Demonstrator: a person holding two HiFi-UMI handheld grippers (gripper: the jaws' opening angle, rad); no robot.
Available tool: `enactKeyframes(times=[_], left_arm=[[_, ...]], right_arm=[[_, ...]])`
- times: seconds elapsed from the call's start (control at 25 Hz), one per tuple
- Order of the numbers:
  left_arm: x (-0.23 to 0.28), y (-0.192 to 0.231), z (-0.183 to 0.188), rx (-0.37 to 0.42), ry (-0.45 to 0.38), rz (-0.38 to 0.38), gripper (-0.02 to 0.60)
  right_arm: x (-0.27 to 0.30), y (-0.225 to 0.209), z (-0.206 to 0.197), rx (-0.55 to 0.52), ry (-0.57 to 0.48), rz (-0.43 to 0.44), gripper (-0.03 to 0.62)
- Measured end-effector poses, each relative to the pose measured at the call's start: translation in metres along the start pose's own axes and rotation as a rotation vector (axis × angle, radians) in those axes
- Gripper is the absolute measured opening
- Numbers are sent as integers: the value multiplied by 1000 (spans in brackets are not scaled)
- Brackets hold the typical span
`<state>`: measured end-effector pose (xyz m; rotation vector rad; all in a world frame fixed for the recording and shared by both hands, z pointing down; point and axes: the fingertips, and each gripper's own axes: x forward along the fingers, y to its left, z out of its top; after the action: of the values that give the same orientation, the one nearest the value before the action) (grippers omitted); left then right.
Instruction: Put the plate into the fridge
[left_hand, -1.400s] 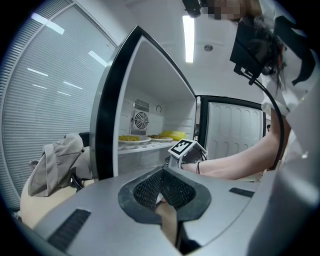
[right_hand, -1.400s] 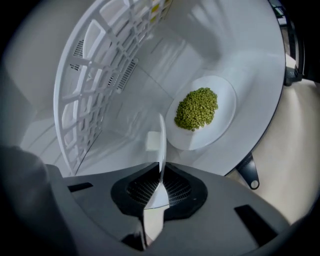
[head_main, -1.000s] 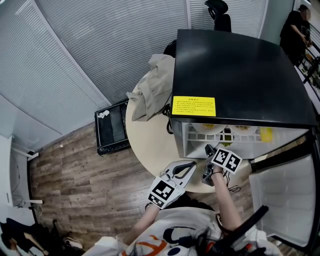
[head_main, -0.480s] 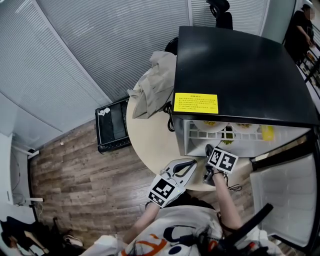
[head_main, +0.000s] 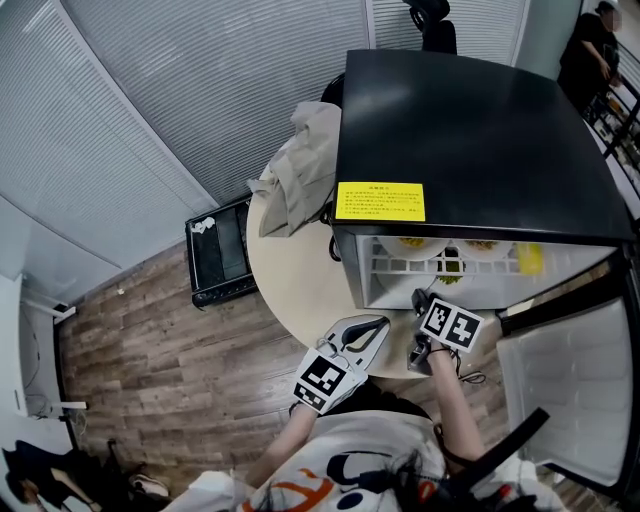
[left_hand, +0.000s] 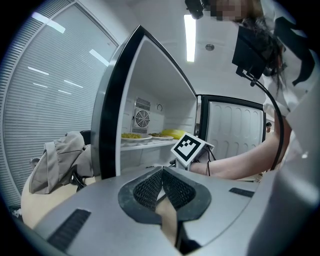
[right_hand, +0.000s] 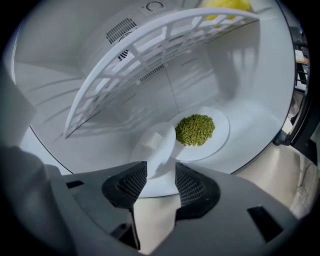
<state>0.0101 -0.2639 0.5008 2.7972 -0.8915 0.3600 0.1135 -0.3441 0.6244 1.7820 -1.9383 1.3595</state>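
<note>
A white plate (right_hand: 212, 137) with a heap of green peas (right_hand: 195, 129) lies on the floor of the open fridge (head_main: 470, 140). Its white tab (right_hand: 157, 145) points toward my right gripper (right_hand: 156, 175). That gripper is open, with the pads apart and just short of the tab, touching nothing. In the head view the right gripper (head_main: 420, 300) sits at the fridge's lower opening. My left gripper (left_hand: 162, 182) is shut with its pads together and nothing between them. It hovers over the round table (head_main: 290, 270) left of the fridge, where the head view also shows the left gripper (head_main: 383, 326).
A white wire shelf (right_hand: 165, 45) spans the fridge above the plate and carries two plates of food (left_hand: 135, 136) and a yellow item (head_main: 530, 262). The fridge door (head_main: 565, 380) stands open at right. A grey cloth bag (head_main: 300, 175) lies on the table, and a black box (head_main: 222, 255) stands on the floor.
The right gripper has drawn back slightly from the fridge's opening. The left gripper has stayed where it was.
</note>
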Motion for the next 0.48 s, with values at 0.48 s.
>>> enactKeyframes(times=[0.48], left_arm=[[-1, -8, 1, -2, -2, 21, 12]], right_arm=[[-40, 25, 3, -36, -35, 139, 115]])
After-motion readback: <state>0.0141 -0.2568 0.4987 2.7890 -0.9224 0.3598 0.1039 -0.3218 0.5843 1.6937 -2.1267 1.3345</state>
